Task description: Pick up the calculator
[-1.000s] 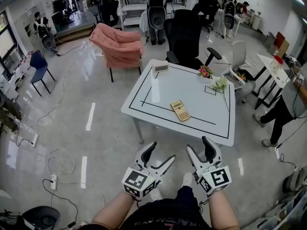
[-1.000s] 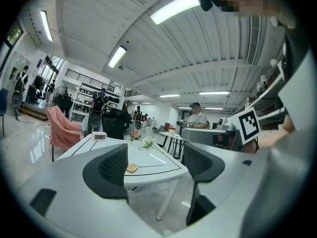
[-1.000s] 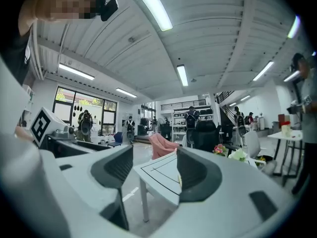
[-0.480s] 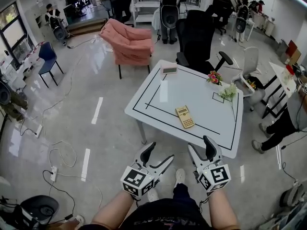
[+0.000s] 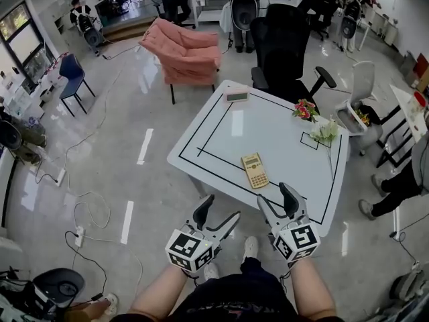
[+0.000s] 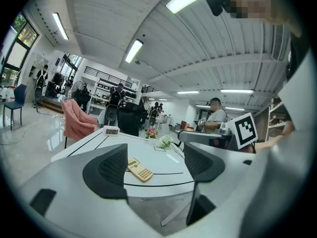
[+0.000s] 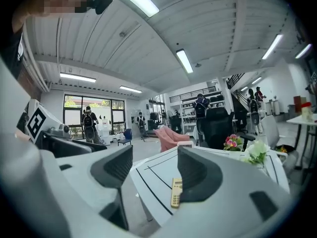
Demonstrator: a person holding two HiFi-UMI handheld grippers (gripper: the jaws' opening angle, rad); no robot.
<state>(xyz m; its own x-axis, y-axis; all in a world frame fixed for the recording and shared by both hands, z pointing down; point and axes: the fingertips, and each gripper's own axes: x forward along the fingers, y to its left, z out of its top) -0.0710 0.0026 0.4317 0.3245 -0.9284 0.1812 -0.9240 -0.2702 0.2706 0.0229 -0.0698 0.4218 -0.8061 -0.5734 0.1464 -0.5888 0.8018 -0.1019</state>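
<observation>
Yellow calculator (image 5: pixel 255 170) lies flat on the white bench (image 5: pixel 285 143), inside the black outline and towards the near edge. Both pairs of tongs hang by that edge, apart from the calculator. The left tongs (image 5: pixel 218 212) are released and empty, and the right tongs (image 5: pixel 276 198) are likewise spread with nothing between them. Each gripper view shows the calculator beyond the parted jaws. Pink flowers (image 5: pixel 305 109) and white flowers (image 5: pixel 326 131) sit at the bench's right side, and a small display (image 5: pixel 236 96) stands at its far edge.
</observation>
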